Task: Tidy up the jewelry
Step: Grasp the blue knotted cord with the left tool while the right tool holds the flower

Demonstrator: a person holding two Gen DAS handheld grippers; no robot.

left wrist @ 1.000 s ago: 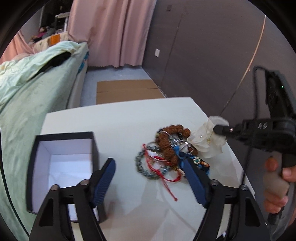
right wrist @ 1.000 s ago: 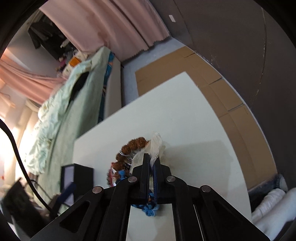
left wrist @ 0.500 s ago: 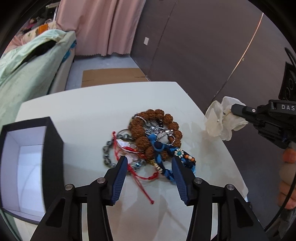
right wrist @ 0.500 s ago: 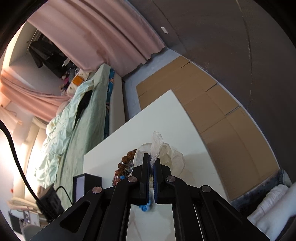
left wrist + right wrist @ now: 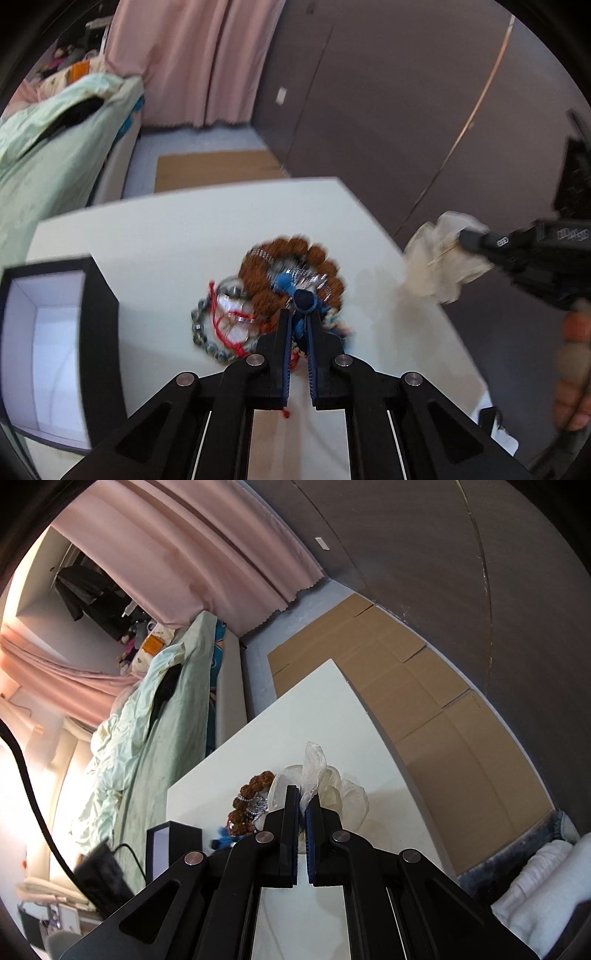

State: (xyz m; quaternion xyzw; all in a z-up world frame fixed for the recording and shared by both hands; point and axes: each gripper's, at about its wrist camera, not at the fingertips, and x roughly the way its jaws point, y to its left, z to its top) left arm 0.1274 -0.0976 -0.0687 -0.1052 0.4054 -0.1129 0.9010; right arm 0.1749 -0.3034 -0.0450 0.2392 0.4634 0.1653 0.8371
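A tangle of jewelry lies on the white table point(image 5: 147, 229): a brown bead bracelet point(image 5: 291, 247), a grey bead bracelet point(image 5: 201, 332), a red cord point(image 5: 221, 325) and a blue cord bracelet point(image 5: 301, 306). My left gripper point(image 5: 297, 321) is shut on the blue cord bracelet. My right gripper point(image 5: 301, 797) is shut on a white sheer pouch point(image 5: 314, 771) and holds it above the table's right side; the pouch also shows in the left wrist view point(image 5: 439, 258). An open black box point(image 5: 55, 332) with a white inside stands at the left.
A bed with a green cover point(image 5: 44, 155) stands beyond the table's left side. Flat cardboard point(image 5: 214, 170) lies on the floor behind the table. A dark wall point(image 5: 388, 110) runs along the right. The box also shows in the right wrist view point(image 5: 173, 845).
My left gripper has moved in over the jewelry pile and shut on the blue cord bracelet. My right gripper has lifted the pouch up and off to the right.
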